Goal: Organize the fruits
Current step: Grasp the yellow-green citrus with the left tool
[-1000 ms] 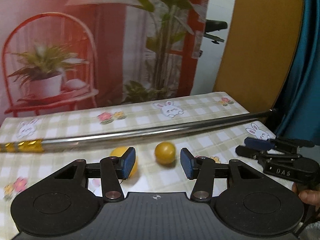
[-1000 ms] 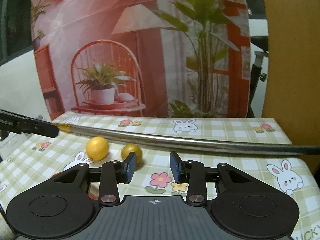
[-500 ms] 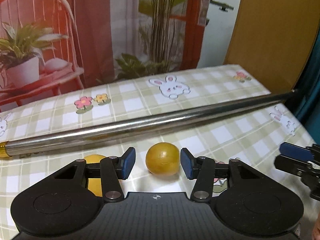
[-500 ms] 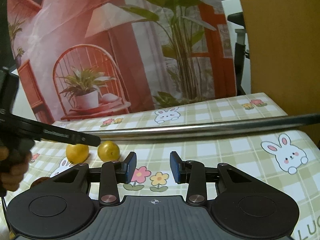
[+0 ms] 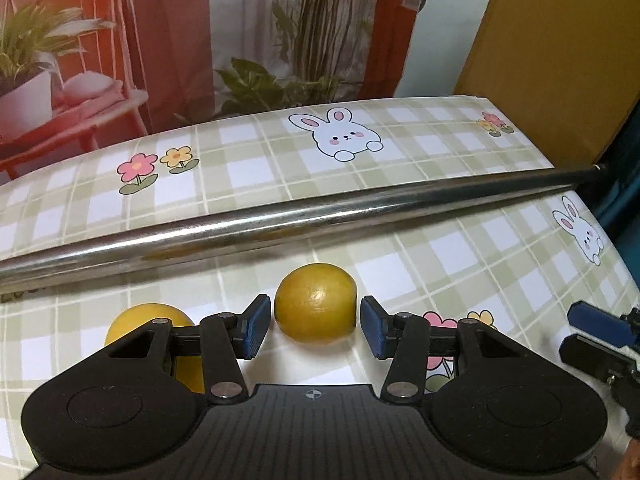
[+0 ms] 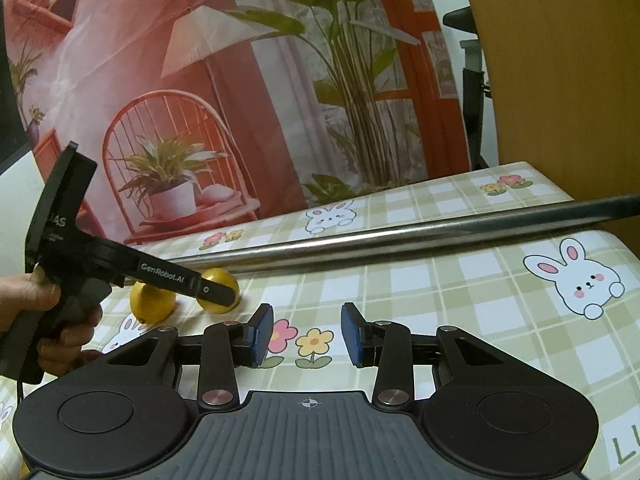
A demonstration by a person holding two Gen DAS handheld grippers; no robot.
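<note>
Two yellow fruits lie on the checked tablecloth [image 5: 440, 152] near a steel pole [image 5: 280, 224], neither sorted yet; the left gripper [image 5: 316, 326] brackets the nearer fruit [image 5: 315, 304], jaws apart, while the right gripper [image 6: 307, 336] gapes empty

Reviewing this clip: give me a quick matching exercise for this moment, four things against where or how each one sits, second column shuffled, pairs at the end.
Things:
1. darker yellow fruit
2. lighter yellow fruit
3. metal pole
4. right gripper

States:
A. lies across the checked tablecloth, beyond both fruits
B. open and empty, over the printed flowers
C. between the open pads of the left gripper, not yet pinched
D. partly hidden behind the left gripper's left finger

Pairs: 1-C, 2-D, 3-A, 4-B
</note>
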